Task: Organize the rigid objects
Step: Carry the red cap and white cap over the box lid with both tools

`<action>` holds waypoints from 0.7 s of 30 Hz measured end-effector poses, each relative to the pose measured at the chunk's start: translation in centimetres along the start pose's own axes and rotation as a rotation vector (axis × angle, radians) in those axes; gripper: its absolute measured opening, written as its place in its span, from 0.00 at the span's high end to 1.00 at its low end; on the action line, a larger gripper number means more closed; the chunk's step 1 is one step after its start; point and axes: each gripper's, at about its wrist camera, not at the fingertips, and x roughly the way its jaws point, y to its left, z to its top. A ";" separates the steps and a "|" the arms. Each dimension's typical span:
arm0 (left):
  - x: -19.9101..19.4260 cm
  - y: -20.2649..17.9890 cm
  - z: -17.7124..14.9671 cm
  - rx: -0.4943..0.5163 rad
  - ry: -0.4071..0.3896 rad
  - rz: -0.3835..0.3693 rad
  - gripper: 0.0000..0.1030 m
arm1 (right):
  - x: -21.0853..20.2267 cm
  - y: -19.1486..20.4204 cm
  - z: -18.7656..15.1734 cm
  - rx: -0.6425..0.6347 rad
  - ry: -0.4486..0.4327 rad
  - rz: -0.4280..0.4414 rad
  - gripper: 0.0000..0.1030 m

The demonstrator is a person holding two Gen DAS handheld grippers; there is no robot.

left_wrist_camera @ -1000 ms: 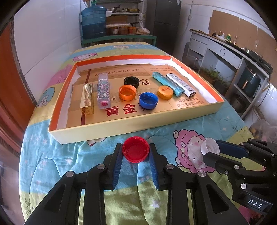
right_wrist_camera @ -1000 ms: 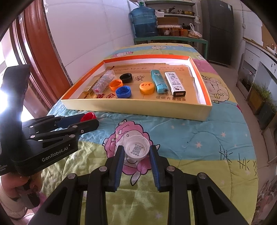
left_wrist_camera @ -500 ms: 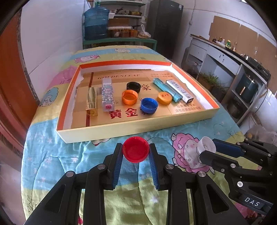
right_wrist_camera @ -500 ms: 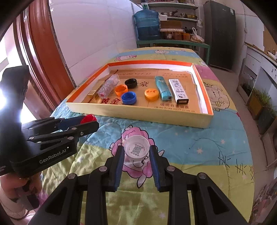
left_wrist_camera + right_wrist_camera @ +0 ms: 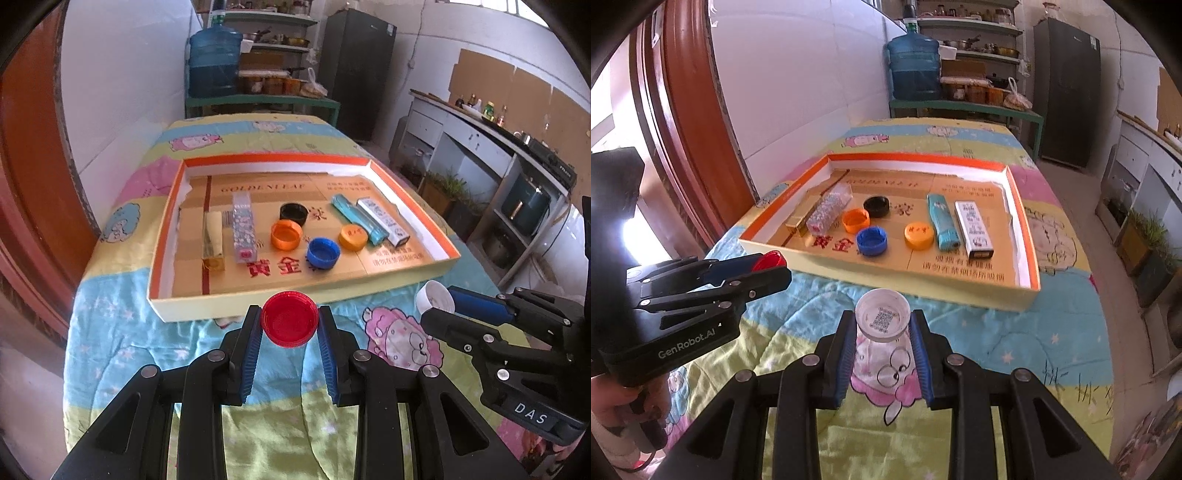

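Observation:
My left gripper (image 5: 289, 323) is shut on a red bottle cap (image 5: 289, 319), held above the bedspread just in front of the tray's near wall. My right gripper (image 5: 882, 320) is shut on a clear white cap (image 5: 882, 314) with a printed code inside, also lifted off the cloth. The shallow orange-rimmed cardboard tray (image 5: 236, 304) holds a black cap (image 5: 293, 213), an orange cap (image 5: 286, 234), a blue cap (image 5: 323, 253), a yellow-orange cap (image 5: 353, 237), two clear boxes (image 5: 243, 229) at the left and two lighters (image 5: 380, 221) at the right. In the left wrist view the right gripper (image 5: 439, 308) shows with its white cap (image 5: 434, 295).
The tray lies on a bed with a cartoon-print cover (image 5: 997, 332). A wooden door frame (image 5: 683, 147) stands at the left, a white wall behind. A water jug (image 5: 914, 70) and shelves stand beyond the bed; a counter (image 5: 498, 140) runs along the right. A hand (image 5: 624, 424) holds the left gripper.
Both grippers have risen off the bedspread with their caps still held, and the tray now sits lower and further off in both views.

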 end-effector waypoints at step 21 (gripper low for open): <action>1.0 1.6 3.2 -0.035 -0.031 0.006 0.70 | 1.0 -0.3 3.6 -0.026 -0.042 -0.001 0.71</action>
